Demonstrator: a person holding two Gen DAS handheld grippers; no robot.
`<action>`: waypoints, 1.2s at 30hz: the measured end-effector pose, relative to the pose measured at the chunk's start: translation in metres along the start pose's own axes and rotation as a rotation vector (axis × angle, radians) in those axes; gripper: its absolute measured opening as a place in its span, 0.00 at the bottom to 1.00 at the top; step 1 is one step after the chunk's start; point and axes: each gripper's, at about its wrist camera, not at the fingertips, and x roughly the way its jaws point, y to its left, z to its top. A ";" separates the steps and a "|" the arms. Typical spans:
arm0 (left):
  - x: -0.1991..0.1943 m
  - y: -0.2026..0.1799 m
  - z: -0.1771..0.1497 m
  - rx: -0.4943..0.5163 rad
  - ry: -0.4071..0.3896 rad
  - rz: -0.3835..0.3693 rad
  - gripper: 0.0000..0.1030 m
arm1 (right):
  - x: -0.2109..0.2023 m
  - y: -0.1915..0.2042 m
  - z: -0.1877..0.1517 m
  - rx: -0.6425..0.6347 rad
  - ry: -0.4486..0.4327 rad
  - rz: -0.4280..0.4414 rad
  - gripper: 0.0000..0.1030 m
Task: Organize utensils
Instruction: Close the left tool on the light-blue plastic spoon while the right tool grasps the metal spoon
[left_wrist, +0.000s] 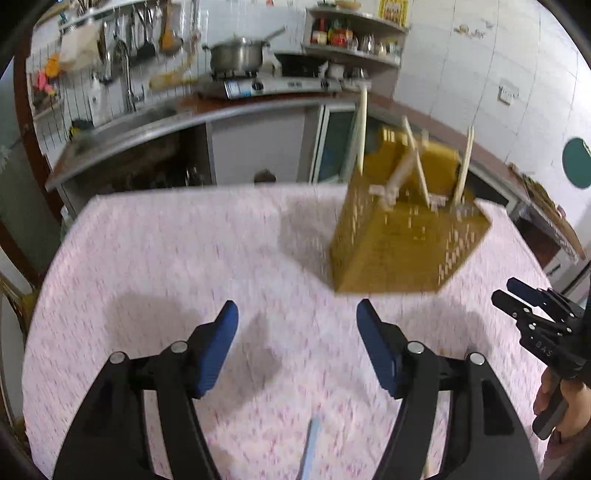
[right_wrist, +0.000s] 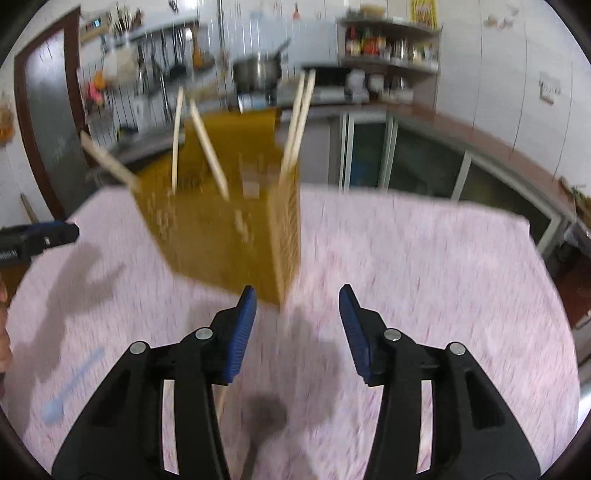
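Both grippers, left gripper and right gripper, stand released with nothing between their ribbed blue pads. At 1 o'clock, on the pink speckled tablecloth, stands the yellow perforated holder with pale wooden chopsticks; a steel kitchen counter lies at 12 o'clock.

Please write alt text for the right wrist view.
The open right gripper hovers over a pink tablecloth, facing a yellow utensil basket holding chopsticks. A pale blue spoon lies at lower left.
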 end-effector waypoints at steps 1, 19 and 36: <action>0.002 -0.001 -0.007 0.005 0.014 0.002 0.64 | 0.003 0.001 -0.009 0.009 0.031 0.002 0.46; 0.039 -0.012 -0.084 0.091 0.257 -0.018 0.48 | 0.034 0.002 -0.063 0.117 0.285 0.035 0.46; 0.041 -0.008 -0.072 0.134 0.275 -0.009 0.08 | 0.044 0.009 -0.051 0.085 0.327 0.023 0.08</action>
